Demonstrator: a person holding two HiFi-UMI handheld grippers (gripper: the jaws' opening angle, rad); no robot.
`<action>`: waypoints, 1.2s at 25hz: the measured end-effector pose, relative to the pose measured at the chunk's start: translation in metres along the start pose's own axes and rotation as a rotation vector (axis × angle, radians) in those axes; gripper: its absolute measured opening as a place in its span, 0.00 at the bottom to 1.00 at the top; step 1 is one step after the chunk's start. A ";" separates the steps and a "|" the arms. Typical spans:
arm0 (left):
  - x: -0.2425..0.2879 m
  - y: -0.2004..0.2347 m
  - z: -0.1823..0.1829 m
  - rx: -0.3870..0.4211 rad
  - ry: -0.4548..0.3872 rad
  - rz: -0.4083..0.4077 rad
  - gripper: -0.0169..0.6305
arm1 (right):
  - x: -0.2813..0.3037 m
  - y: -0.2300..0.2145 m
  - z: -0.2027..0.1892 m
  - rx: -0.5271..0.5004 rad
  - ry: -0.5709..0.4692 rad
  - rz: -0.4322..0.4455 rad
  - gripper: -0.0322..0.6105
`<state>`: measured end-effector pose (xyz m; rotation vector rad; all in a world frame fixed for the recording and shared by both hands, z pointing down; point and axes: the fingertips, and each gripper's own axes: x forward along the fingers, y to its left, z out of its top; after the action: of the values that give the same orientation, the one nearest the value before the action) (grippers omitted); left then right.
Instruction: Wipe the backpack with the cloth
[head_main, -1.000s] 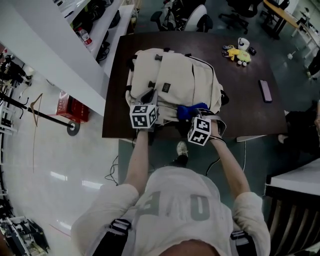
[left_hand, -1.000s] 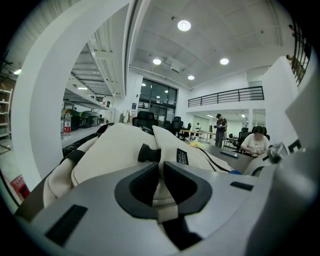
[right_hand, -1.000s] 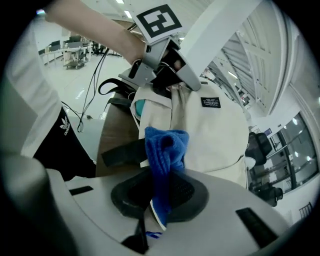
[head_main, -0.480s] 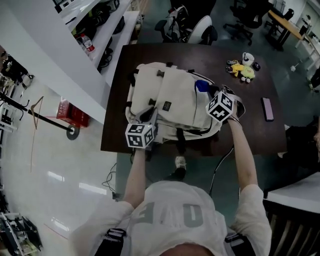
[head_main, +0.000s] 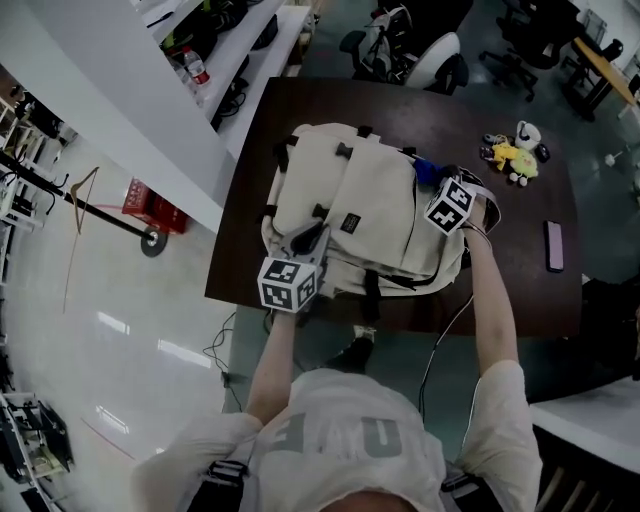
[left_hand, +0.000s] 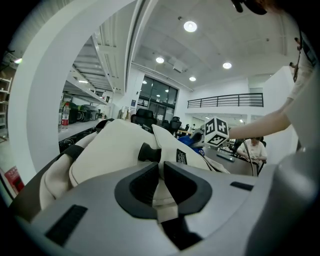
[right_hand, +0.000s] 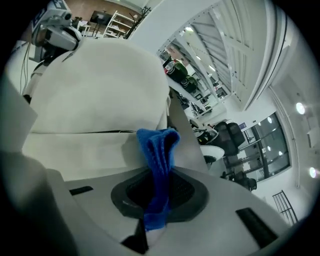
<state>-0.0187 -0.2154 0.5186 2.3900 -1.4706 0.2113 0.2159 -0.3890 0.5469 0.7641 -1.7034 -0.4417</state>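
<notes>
— From overhead, where's the backpack (head_main: 360, 205)?

— Lying flat on the dark table (head_main: 500, 285), cream-coloured, filling most of its left half. The left gripper (head_main: 309, 241) is at the bag's near left corner. The right gripper (head_main: 432, 178) is over at the bag's right edge, toward the far end.

— And the cloth (head_main: 427, 169)?

— A blue one, at the tip of the right gripper, against the bag's right side. Further right on the table there's a yellow toy (head_main: 514, 156) and a phone (head_main: 555, 246), both well apart from the bag.

— What does the left gripper view show?

— Its jaws are pressed together on a strip of the bag's cream fabric. The bag rises just beyond them, with a black buckle (left_hand: 148, 152) and a small dark label (left_hand: 181, 156). The other gripper's marker cube (left_hand: 216, 132) shows behind the bag.

— The right gripper view?

— The jaws are clamped on the blue cloth. It stands up out of them in a fold, its top lying against the pale side of the bag, which fills the left of that view.
</notes>
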 end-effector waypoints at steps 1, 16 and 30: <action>0.000 0.000 0.000 0.000 0.001 0.001 0.09 | 0.006 0.009 -0.001 -0.004 0.001 0.019 0.11; 0.002 0.003 -0.002 0.009 -0.010 0.006 0.09 | -0.011 0.077 -0.021 -0.062 0.044 -0.011 0.11; 0.003 0.004 -0.002 0.016 -0.012 0.008 0.09 | -0.060 0.151 -0.032 -0.052 0.069 0.024 0.11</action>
<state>-0.0211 -0.2185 0.5223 2.4024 -1.4898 0.2124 0.2148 -0.2361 0.6109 0.7121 -1.6289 -0.4367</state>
